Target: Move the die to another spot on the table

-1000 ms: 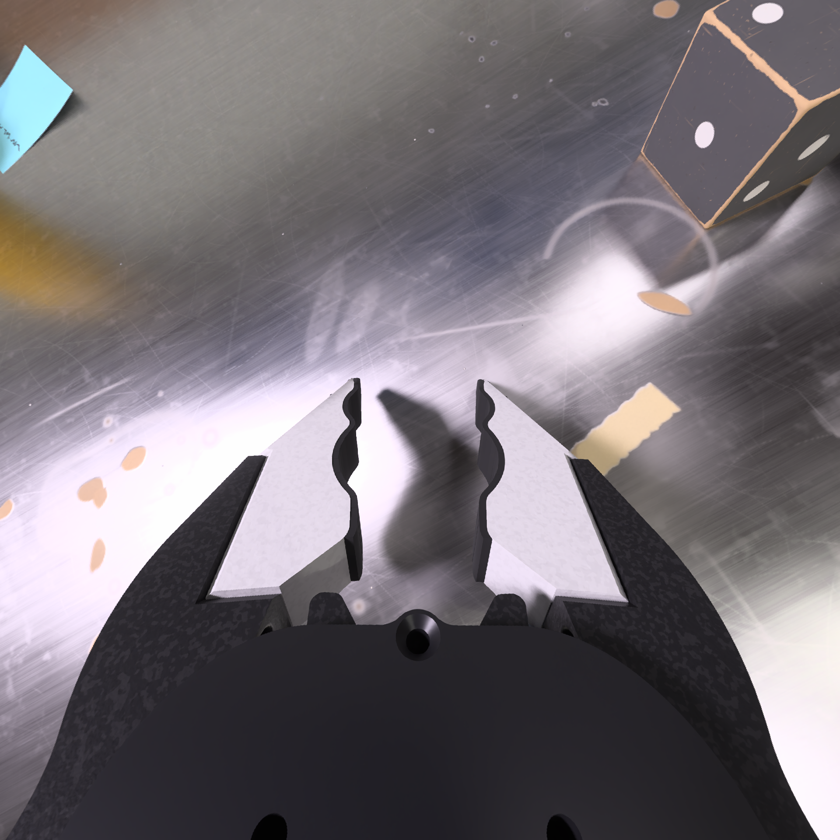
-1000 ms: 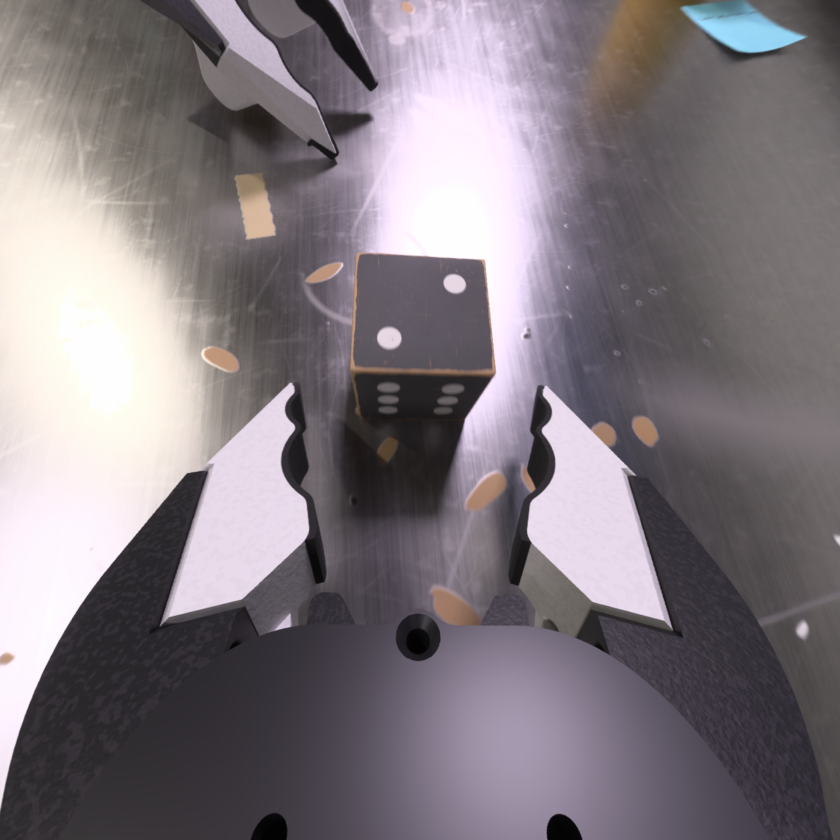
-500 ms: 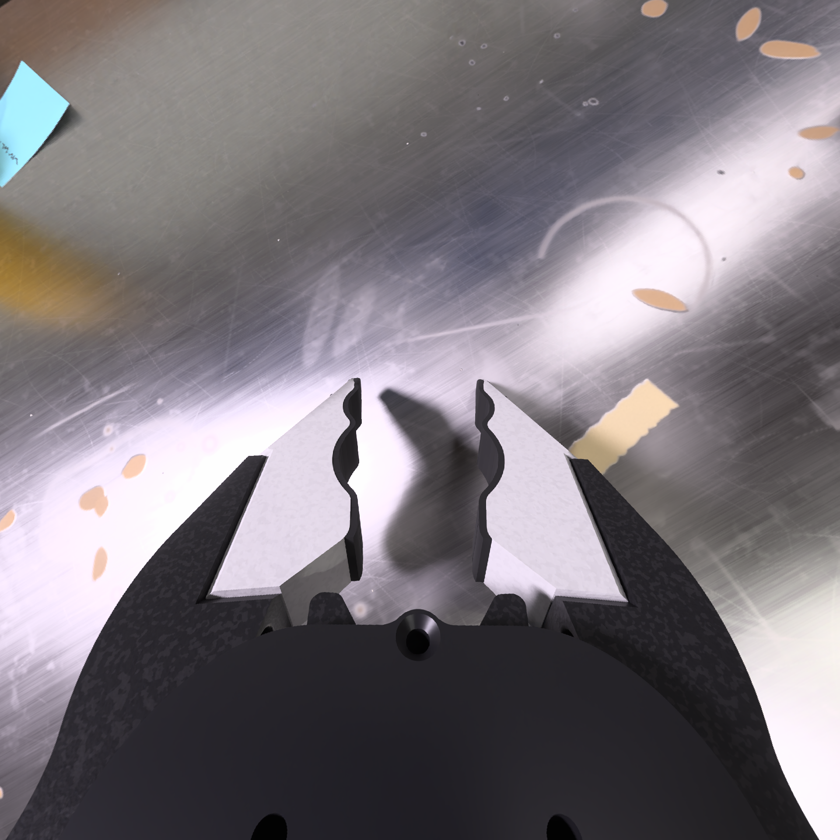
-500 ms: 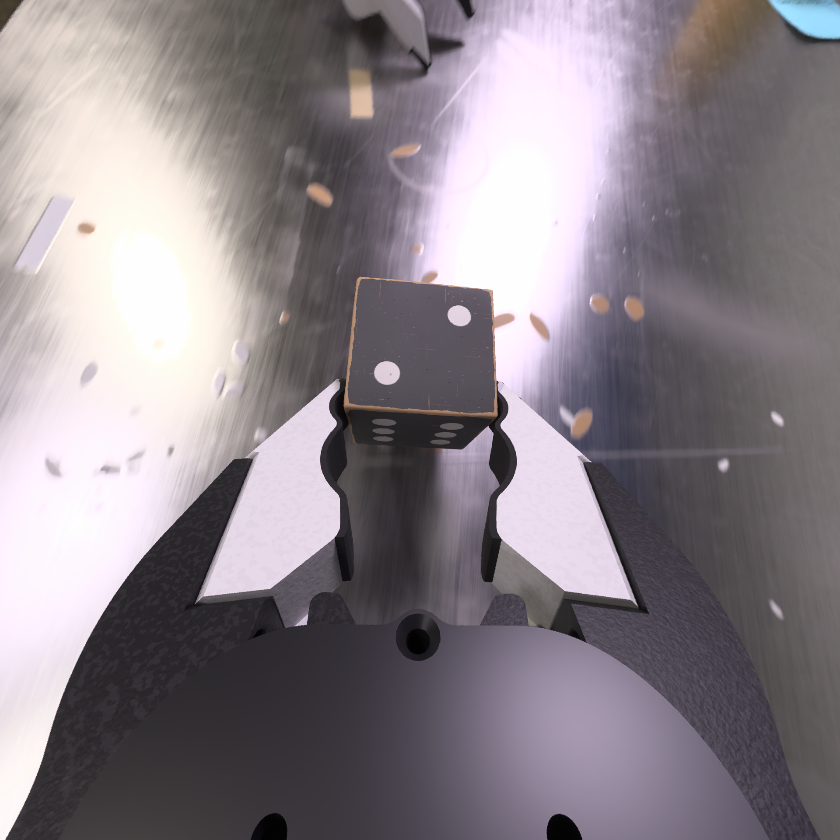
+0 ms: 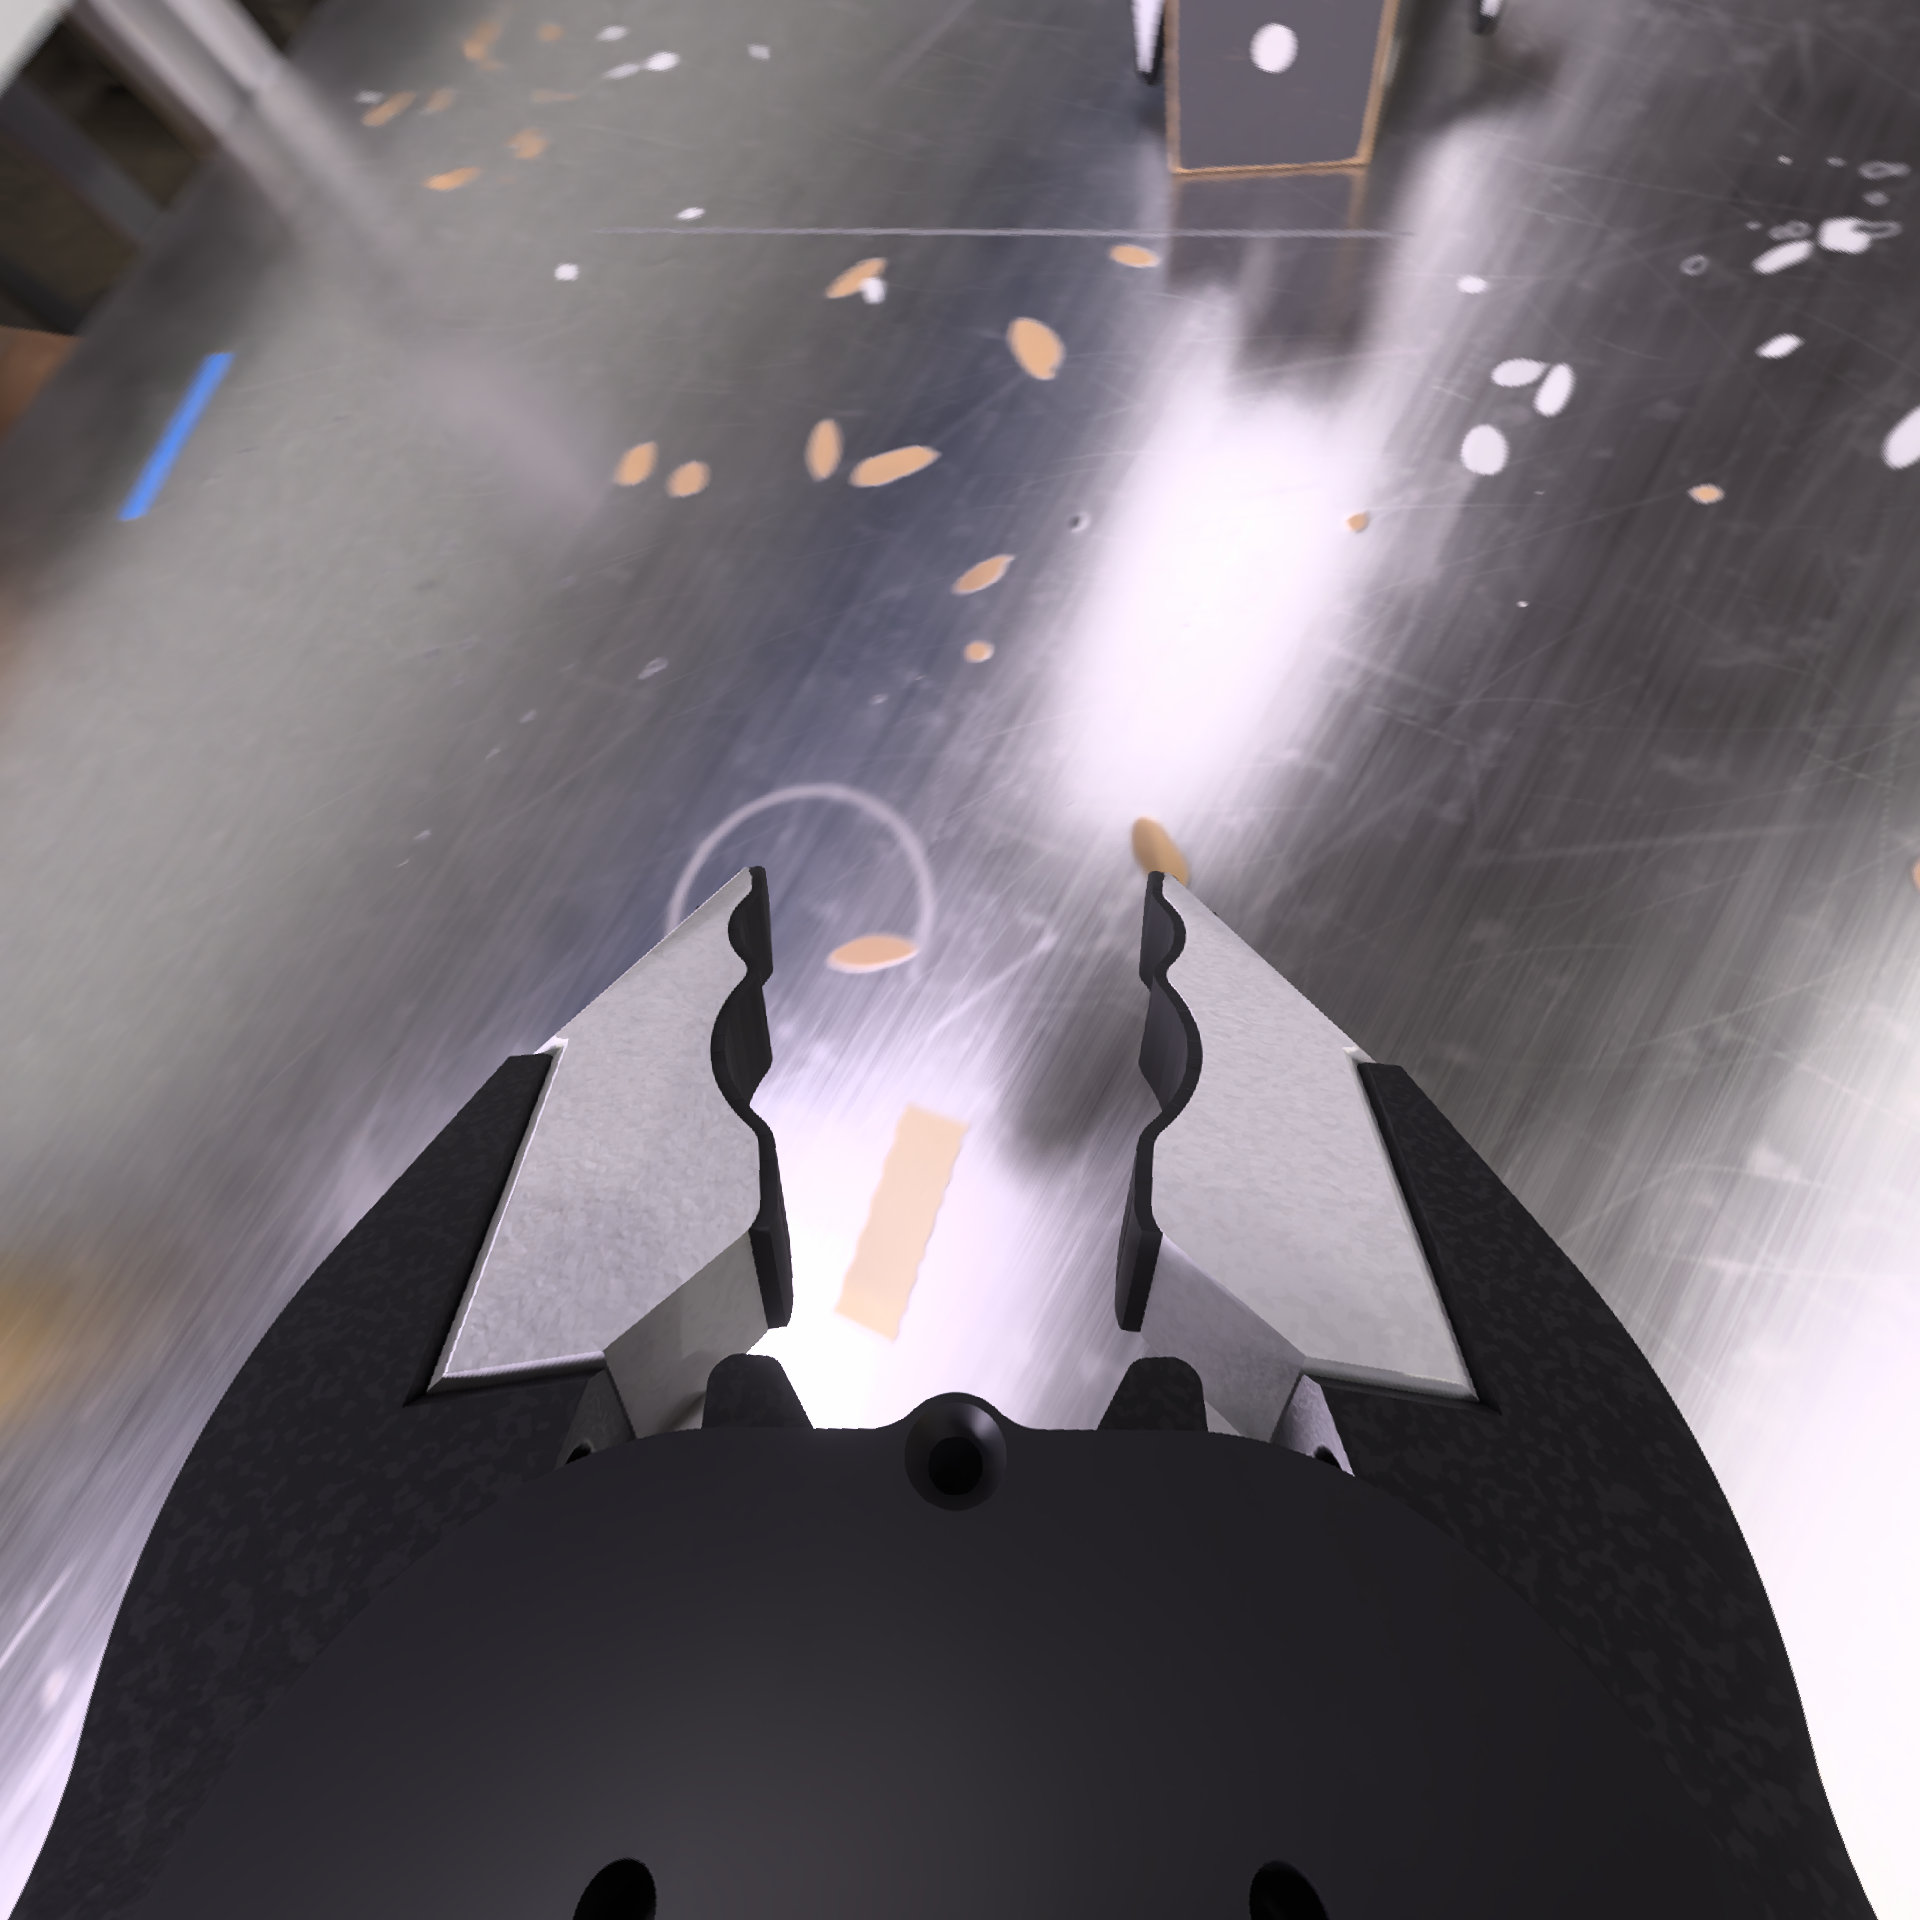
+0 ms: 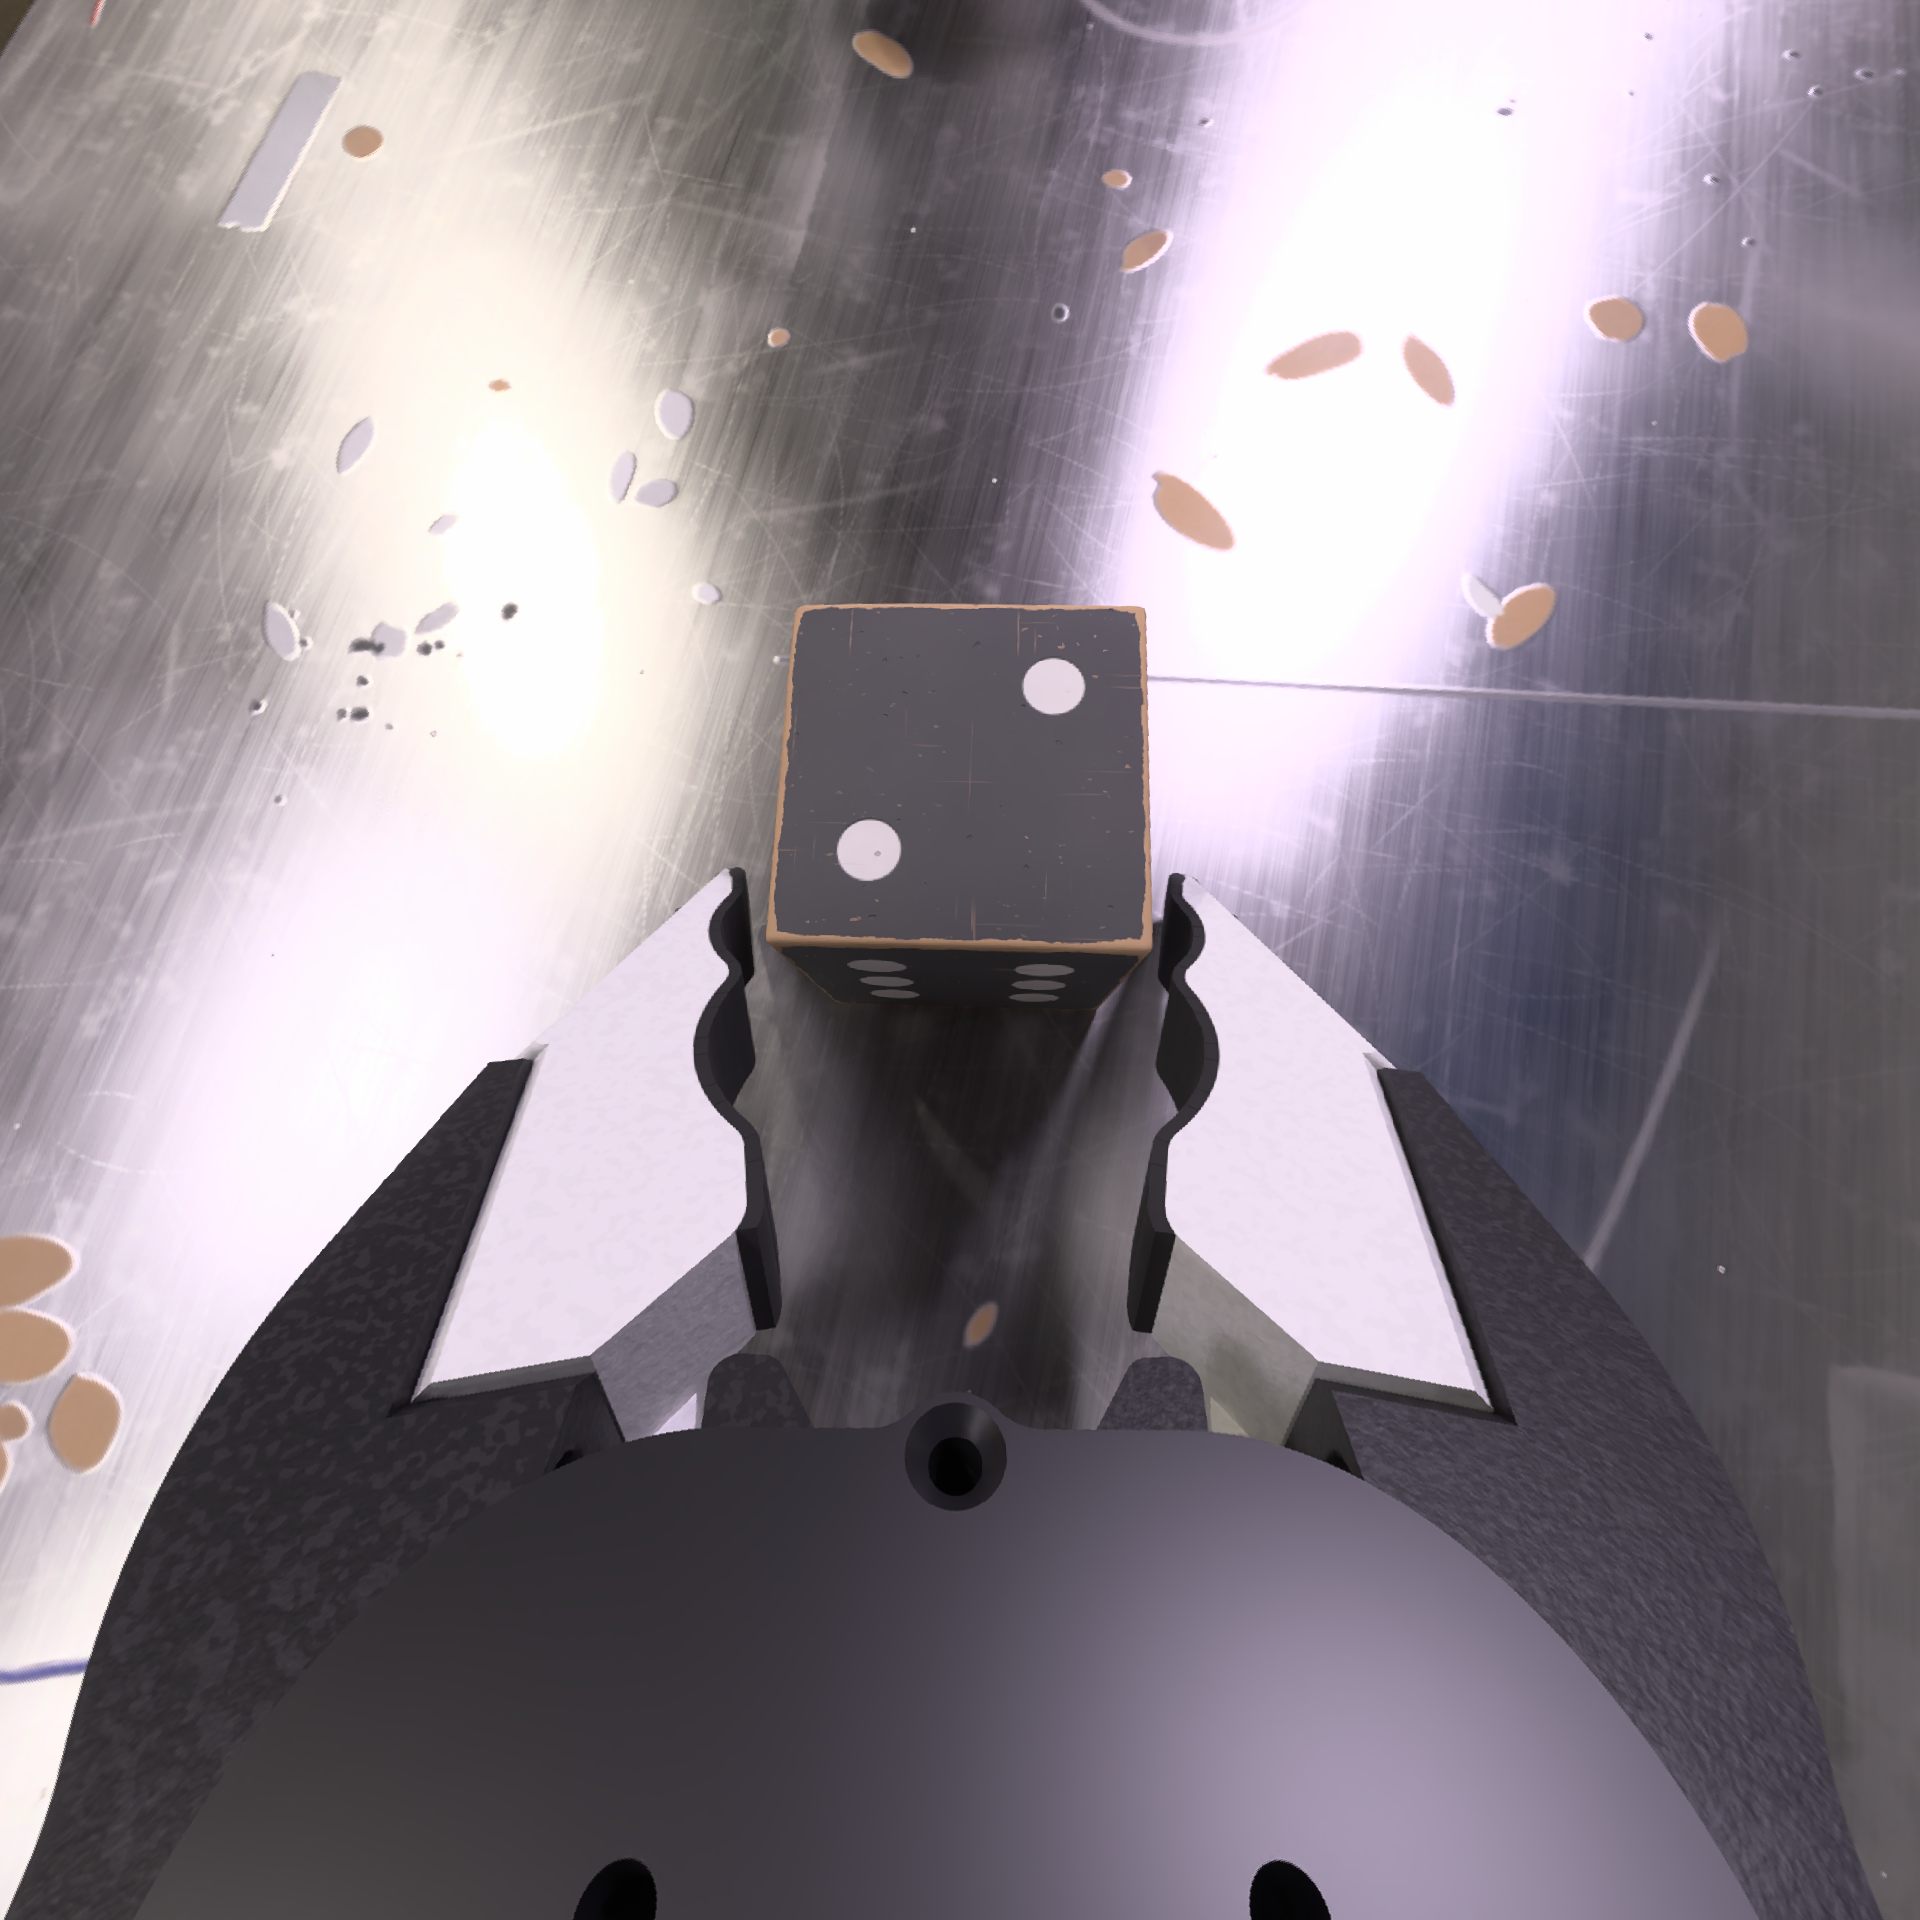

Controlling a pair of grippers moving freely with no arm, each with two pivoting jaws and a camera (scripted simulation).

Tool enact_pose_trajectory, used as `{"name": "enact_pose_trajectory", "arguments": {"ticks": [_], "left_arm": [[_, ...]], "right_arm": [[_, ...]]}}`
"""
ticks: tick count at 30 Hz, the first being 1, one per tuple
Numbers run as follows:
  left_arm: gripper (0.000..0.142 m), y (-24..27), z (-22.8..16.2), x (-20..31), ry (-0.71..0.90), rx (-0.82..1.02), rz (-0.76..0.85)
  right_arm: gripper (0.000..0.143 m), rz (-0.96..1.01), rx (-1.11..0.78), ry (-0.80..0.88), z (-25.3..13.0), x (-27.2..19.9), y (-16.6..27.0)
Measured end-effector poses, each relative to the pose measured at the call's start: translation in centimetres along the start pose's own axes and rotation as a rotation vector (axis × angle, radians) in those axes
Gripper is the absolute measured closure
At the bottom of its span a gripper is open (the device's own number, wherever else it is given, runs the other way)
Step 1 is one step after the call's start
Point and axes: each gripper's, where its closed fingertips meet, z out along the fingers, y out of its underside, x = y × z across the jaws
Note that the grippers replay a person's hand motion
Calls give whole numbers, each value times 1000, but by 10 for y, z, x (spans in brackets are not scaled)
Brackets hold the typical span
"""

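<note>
Left wrist view: the left gripper (image 5: pixel 954 894) hangs over the scratched metal table (image 5: pixel 364 779) with its jaws parted wider than half a second ago and nothing between them; a tan strip of tape (image 5: pixel 902 1218) that lay off to its 2 o'clock side now lies between the fingers, and the faint ring mark (image 5: pixel 800 883) has swung from 2 o'clock to 11 o'clock of the tips. The black die (image 5: pixel 1273 88), out of this view half a second ago, now shows at 1 o'clock, cut off by the top edge, with one white pip visible and the pale tips of the other gripper only just showing at its sides. A blue strip (image 5: pixel 175 436) lies at 10 o'clock; tan and white flecks scatter across the metal. Right wrist view: the right gripper (image 6: pixel 954 904) holds the die (image 6: pixel 961 779) between its fingertips, the two-pip face up and the six-pip face toward the camera, as half a second ago; whether the die touches the table cannot be told, as its underside is hidden. The left gripper, seen at 12 o'clock earlier, has left this view. A grey strip (image 6: pixel 278 151) lies at 11 o'clock. No containers appear in either view.
</note>
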Motion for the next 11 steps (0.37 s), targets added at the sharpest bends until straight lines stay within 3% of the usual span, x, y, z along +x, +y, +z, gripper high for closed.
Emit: {"name": "enact_pose_trajectory", "arguments": {"ticks": [6, 11], "left_arm": [[91, -24, 35, 15, 84, 48, 49], [94, -88, 48, 12, 65, 148, -11]], "right_arm": [[71, 1, -12, 15, -2, 1, 4], [72, 14, -4, 21, -8, 2, 9]]}}
